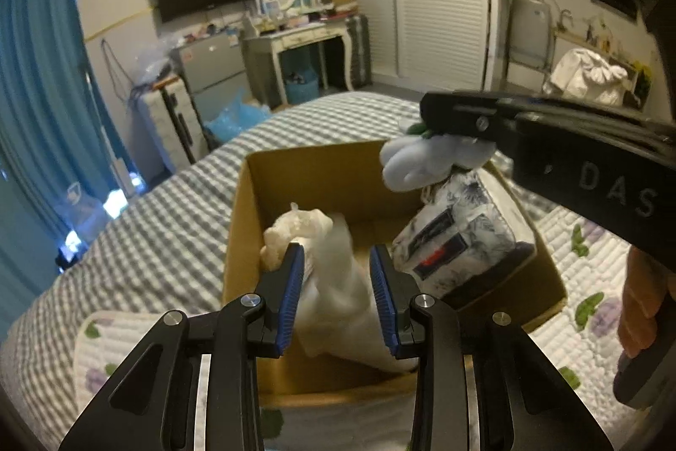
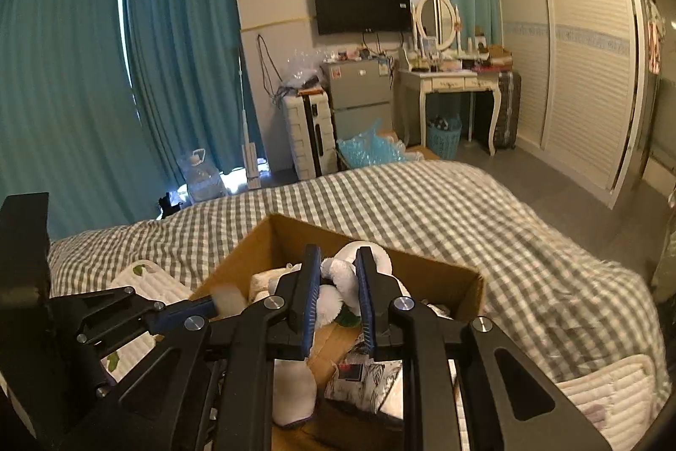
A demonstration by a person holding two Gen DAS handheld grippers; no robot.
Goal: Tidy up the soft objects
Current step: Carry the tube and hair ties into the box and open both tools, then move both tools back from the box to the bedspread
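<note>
Seemingly mid-drop, the left wrist view shows the left hand-held gripper [image 1: 336, 296] with fingers parted around a blurred white cloth bundle [image 1: 333, 282], not clearly pinching it, directly above the cardboard box [image 1: 295, 172] on the bed [image 1: 169, 231]. At upper right the right hand-held gripper [image 1: 439, 132] clamps a white plush toy [image 1: 422, 163] over the box's far corner, above a floral pack [image 1: 456, 235].

Right wrist view: its fingers squeeze the plush toy [image 2: 338, 277], box [image 2: 439, 282] straight below; this hand is nearer release.
</note>
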